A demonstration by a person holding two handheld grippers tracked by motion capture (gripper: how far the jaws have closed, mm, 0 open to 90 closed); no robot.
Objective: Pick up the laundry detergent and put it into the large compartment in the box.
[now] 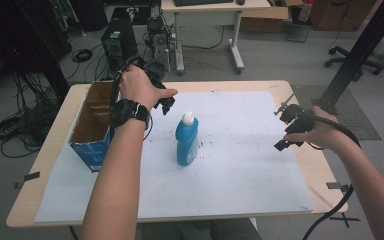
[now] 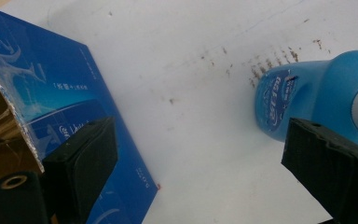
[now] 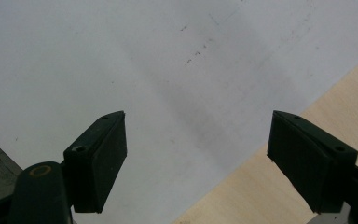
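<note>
Field notes. We hold the left gripper (image 1: 166, 102) above the white sheet (image 1: 240, 165) that covers the table (image 1: 55, 145), between the open box (image 1: 94, 125) and the blue bottle (image 1: 186, 140). Its jaws are spread wide, with nothing between them. In the left gripper view one jaw sits over the box's blue side (image 2: 70, 116) and the other over the bottle's shoulder (image 2: 307, 88), so the gripper looks down on the gap between the two.

The bottle stands upright near the middle of the sheet, its white cap (image 1: 188, 118) on, clear of the box and touched by neither gripper. We judge the work to be at its start: the bottle is not yet gripped, and the reach, the close and any lift or move toward the box are all left to do. That the box is where it goes is our guess from the layout.

The right gripper (image 1: 286, 127) hangs well off to the right, near the sheet's edge. Its jaws are wide too and hold nothing; the right gripper view shows bare sheet (image 3: 121, 60) and a strip of wooden table (image 3: 261, 186) beneath them.

Containers: the box is cardboard, blue outside and brown inside, its top open, with what looks like an inner divider. From the high view we see nothing lying in it, though its floor is partly hidden by the forearm. We cannot tell how full the bottle is.
</note>
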